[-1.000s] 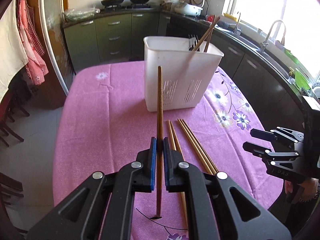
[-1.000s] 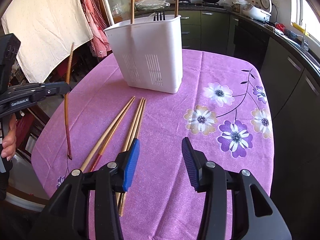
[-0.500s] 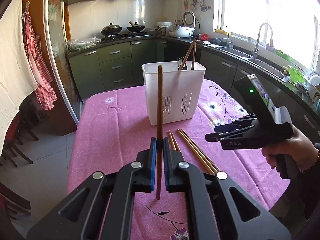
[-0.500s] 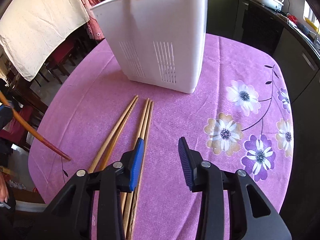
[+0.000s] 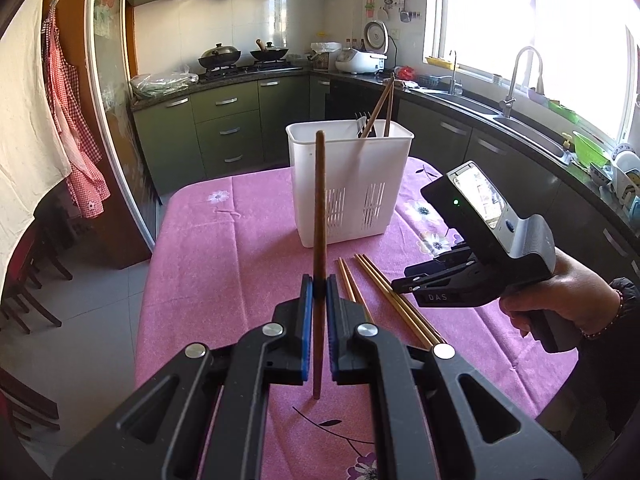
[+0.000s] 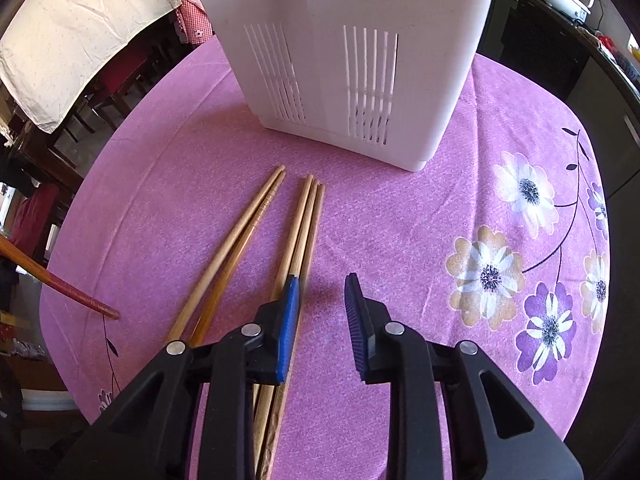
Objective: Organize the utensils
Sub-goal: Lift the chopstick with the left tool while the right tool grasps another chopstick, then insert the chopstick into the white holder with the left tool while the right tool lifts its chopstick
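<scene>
My left gripper [image 5: 319,292] is shut on a dark brown chopstick [image 5: 320,216] and holds it upright above the pink tablecloth, in front of the white utensil basket [image 5: 348,184]. The basket holds chopsticks [image 5: 380,108] and forks. Several light wooden chopsticks [image 6: 296,240] lie on the cloth before the basket [image 6: 344,52]. My right gripper [image 6: 320,304] is open, low over the cloth, its left finger above the right-hand bundle of chopsticks. The held chopstick's tip [image 6: 80,300] shows at the left of the right wrist view. The right gripper also shows in the left wrist view [image 5: 404,282].
The round table [image 5: 224,248] has a pink flowered cloth [image 6: 520,220]. Kitchen counters, a sink [image 5: 520,120] and a stove stand behind and to the right. Chairs [image 5: 24,296] and hanging cloths are at the left.
My left gripper has lifted and levelled with the dark chopstick. My right gripper has moved forward and down toward the lying chopsticks and the basket.
</scene>
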`<state>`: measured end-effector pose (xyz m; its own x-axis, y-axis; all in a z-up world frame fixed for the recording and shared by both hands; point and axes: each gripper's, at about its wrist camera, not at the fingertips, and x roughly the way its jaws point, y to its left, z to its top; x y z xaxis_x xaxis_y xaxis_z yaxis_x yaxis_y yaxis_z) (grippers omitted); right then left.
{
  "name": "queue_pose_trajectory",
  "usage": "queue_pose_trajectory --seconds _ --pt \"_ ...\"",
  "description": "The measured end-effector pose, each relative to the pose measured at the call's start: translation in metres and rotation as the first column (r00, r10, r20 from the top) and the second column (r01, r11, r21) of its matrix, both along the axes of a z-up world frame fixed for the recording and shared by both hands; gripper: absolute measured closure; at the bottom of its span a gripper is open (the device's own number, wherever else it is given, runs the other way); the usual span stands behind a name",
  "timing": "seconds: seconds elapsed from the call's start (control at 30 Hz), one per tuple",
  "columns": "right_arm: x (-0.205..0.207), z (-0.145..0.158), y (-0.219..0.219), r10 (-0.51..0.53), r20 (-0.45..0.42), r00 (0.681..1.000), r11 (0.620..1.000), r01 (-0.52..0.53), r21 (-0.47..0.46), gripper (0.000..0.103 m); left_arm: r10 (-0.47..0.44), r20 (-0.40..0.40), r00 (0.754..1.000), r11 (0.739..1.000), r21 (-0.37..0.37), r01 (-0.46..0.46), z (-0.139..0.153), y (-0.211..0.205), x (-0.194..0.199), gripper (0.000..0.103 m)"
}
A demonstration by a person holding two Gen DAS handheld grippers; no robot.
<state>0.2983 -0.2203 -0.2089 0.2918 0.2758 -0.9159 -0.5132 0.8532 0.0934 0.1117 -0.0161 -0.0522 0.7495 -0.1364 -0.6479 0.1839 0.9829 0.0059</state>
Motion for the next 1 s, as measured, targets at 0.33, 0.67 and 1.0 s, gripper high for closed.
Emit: queue_pose_trajectory --seconds 0.33,0.67,1.0 --pt "-0.006 -0.005 0.014 0.012 -0.001 1.000 0.999 -0.012 -0.052 0.078 0.004 -0.004 1.000 1.000 0.002 -0.004 0.000 0.003 0.000 0.096" --pt "-0.009 -0.008 0.039 0.066 0.012 0.998 0.994 -0.065 -0.088 0.096 0.002 -0.003 1.000 1.000 0.011 -0.002 0.000 0.001 -0.002 0.096" --pt "-0.039 0.054 0.000 0.034 0.151 0.988 0.997 -0.044 0.065 0.097 -0.001 0.000 1.000 1.000 0.014 0.001 0.001 0.002 -0.004 0.096"
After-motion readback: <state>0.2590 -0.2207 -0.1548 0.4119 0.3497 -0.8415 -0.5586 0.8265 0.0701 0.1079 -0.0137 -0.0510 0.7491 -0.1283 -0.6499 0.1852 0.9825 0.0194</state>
